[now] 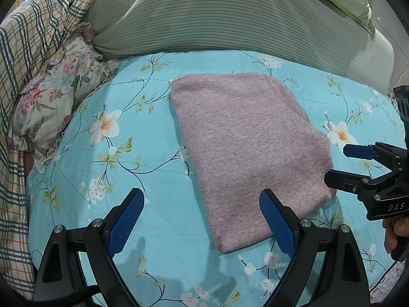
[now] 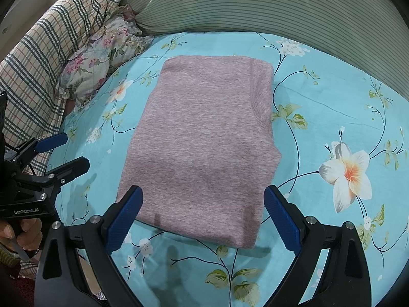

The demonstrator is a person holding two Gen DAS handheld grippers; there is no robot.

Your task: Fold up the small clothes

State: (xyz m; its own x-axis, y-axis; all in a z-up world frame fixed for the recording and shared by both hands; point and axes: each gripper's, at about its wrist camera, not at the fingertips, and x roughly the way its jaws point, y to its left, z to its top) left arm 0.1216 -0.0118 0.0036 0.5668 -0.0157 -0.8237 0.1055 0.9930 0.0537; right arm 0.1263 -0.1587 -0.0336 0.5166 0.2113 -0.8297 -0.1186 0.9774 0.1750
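A pink-mauve knit garment [image 1: 245, 148] lies folded into a flat rectangle on the turquoise floral bedsheet [image 1: 107, 179]; it also shows in the right wrist view [image 2: 204, 140]. My left gripper [image 1: 202, 199] is open and empty, above the garment's near left corner. My right gripper [image 2: 203, 199] is open and empty, above the garment's near edge. The right gripper also shows at the right edge of the left wrist view [image 1: 337, 162], open beside the garment's right edge. The left gripper shows at the left of the right wrist view [image 2: 74, 151], open, to the garment's left.
A green striped pillow [image 1: 217, 18] lies behind the garment. A plaid quilt [image 1: 30, 38] and a floral pillow [image 1: 56, 94] are piled at the left. The sheet [image 2: 332, 102] spreads flat to the right of the garment.
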